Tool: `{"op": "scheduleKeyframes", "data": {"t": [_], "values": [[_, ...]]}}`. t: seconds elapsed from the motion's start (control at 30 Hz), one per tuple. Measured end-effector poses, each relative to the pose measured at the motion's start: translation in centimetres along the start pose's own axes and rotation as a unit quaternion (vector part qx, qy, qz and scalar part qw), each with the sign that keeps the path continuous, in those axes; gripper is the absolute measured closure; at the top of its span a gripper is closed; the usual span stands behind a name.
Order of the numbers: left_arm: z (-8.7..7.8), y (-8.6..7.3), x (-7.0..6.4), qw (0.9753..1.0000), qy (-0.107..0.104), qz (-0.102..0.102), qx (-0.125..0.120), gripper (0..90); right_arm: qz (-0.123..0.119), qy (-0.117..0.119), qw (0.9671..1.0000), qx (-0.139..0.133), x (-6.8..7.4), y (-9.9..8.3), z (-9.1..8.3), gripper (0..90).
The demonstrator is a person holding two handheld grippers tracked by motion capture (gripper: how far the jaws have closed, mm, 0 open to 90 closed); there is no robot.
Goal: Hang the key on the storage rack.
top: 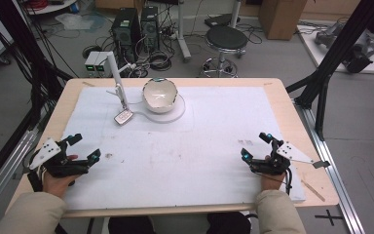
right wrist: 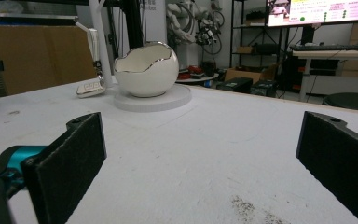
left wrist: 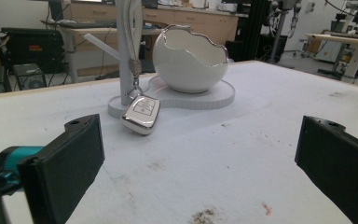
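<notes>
A white egg-shaped bowl with a jagged silver rim stands on a white round base at the back middle of the table. Beside it a white stand holds a silver car key fob hanging by a ring, its lower end touching the mat. The bowl and the fob lie straight ahead in the left gripper view. My left gripper rests open at the front left, nothing between its jaws. My right gripper rests open at the front right, also empty, facing the bowl.
A white foam mat with a few dirt marks covers the wooden table. Off the table behind stand a black stool, computer towers and cables. A black frame post rises at the right.
</notes>
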State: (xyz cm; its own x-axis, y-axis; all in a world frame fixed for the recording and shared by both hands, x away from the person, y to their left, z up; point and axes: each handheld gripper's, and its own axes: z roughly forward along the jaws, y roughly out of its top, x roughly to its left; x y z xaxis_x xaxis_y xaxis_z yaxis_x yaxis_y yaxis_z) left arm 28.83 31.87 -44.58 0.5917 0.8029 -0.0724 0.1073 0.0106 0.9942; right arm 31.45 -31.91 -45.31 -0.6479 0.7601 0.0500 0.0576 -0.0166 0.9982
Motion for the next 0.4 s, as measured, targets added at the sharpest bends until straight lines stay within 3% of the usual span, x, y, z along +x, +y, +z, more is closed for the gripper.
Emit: {"op": "scheduleKeyframes", "data": {"t": [0.1,0.4], "values": [[-0.05,-0.37,-0.19,0.9999,0.006,0.01,0.003,1.7,0.002,-0.001,1.0,0.001,0.01,0.0,-0.01,0.6],[-0.22,-0.54,-0.46,0.9996,0.022,0.015,-0.01,1.7,0.0,0.001,1.0,0.001,0.05,-0.01,-0.01,0.5]]}}
